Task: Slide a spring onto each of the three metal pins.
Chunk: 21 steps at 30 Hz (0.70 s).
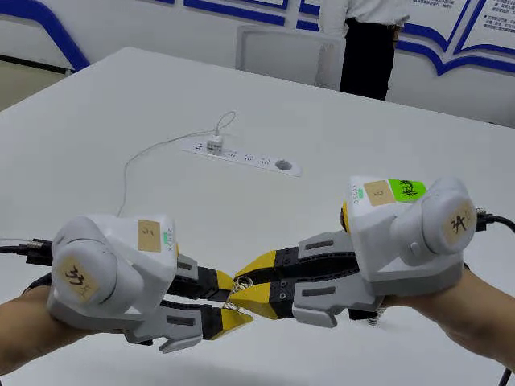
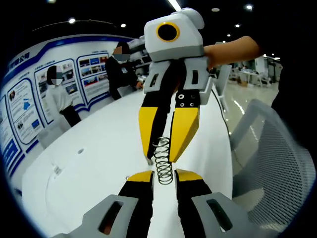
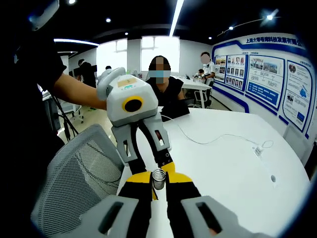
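Note:
A small steel coil spring (image 1: 236, 290) hangs in the air above the white table (image 1: 338, 137), caught between the yellow tips of both grippers. My left gripper (image 1: 229, 301) comes in from the left, shut on one end of it. The right gripper (image 1: 240, 287) comes from the right and closes on the other end. In the left gripper view the spring (image 2: 163, 163) rises from my left gripper (image 2: 164, 176) into the right gripper (image 2: 159, 156). In the right gripper view the spring (image 3: 158, 177) shows end-on between the right gripper (image 3: 158, 180) tips. Whether a pin runs inside the coil I cannot tell.
A white power strip (image 1: 245, 158) with a plugged charger (image 1: 214, 146) and a looping cable (image 1: 149, 150) lies mid-table. A small coil-like piece (image 1: 372, 318) rests under the right gripper. A grey chair (image 1: 282, 52) and a standing person (image 1: 366, 44) are at the far edge.

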{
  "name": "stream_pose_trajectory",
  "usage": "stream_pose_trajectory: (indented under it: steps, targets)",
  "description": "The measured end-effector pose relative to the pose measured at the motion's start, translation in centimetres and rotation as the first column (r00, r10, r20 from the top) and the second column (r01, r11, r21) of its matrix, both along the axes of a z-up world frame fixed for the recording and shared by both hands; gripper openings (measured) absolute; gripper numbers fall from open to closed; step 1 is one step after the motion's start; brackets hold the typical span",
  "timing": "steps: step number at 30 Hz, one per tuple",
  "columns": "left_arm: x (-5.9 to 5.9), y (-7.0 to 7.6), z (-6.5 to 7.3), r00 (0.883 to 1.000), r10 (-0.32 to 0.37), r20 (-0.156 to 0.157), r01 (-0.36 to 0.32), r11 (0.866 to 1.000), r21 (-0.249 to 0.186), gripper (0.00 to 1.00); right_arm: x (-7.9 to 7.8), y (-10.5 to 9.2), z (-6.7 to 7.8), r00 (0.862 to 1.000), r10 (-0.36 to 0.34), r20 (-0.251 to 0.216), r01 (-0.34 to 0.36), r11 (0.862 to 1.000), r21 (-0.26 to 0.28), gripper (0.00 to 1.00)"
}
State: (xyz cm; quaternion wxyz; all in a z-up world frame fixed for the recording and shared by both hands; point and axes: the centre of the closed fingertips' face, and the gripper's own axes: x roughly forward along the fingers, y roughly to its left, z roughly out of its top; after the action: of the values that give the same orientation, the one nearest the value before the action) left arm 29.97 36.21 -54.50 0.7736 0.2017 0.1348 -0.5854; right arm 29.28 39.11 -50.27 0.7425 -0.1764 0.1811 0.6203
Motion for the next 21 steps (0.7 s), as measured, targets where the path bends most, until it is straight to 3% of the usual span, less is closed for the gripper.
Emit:
stream_pose_trajectory:
  steps: [2,12,21]
  targets:
    - [0.3,0.5,-0.1,1.0,0.026,-0.017,-0.026,1.0,-0.005,0.23,0.3,0.0,0.1,1.0,-0.003,0.001,0.003,1.0,-0.002,0.1]
    - [1.6,2.8,-0.6,0.993,0.117,-0.025,-0.118,0.993,-0.002,0.42,2.7,-1.1,-0.6,0.998,-0.067,0.012,0.068,0.997,-0.039,0.1]
    - [2.9,4.3,-0.7,0.979,0.198,-0.049,-0.198,0.98,-0.014,0.61,5.7,-3.0,-1.1,0.983,-0.182,0.025,0.183,0.981,-0.065,0.1]
